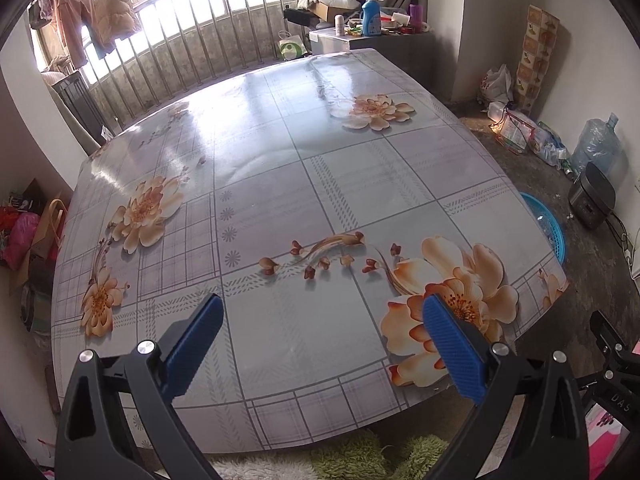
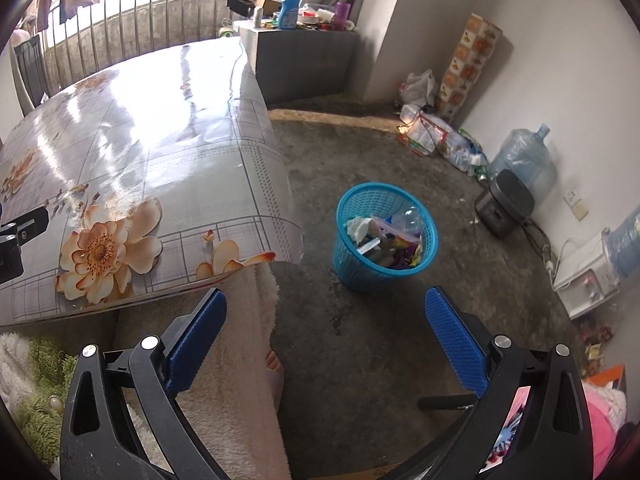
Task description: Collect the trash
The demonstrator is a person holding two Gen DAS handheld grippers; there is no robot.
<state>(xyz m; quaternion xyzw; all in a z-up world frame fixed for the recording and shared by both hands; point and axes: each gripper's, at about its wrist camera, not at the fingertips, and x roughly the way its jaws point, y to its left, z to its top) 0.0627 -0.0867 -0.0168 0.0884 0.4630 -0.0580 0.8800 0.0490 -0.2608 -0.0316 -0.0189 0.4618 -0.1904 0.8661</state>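
Left wrist view has the left gripper [image 1: 322,312] spread wide with nothing between its blue pads [image 1: 200,340], hanging above the near edge of the table [image 1: 260,184]. Under it lies a glossy tablecloth with a grey grid and peach flowers [image 1: 460,300], bare of loose items. Past the right edge of the table a sliver of the blue basket [image 1: 554,228] shows on the floor. At the far edge stands a railing [image 1: 192,40], with clothes hanging at its left end.

Right wrist view shows the right gripper [image 2: 326,308] equally wide and holding nothing, hovering over the concrete floor [image 2: 360,152] off the table's near right corner. Just beyond its fingers the blue basket [image 2: 352,272] stands upright on the floor, near that corner, filled with wrappers, crumpled paper and a clear bottle. Near the left pad a bare foot [image 2: 275,364] rests on the floor beside a fluffy cream garment. Along the right wall sit a large water jug [image 2: 524,160] and a dark cooker [image 2: 506,204].
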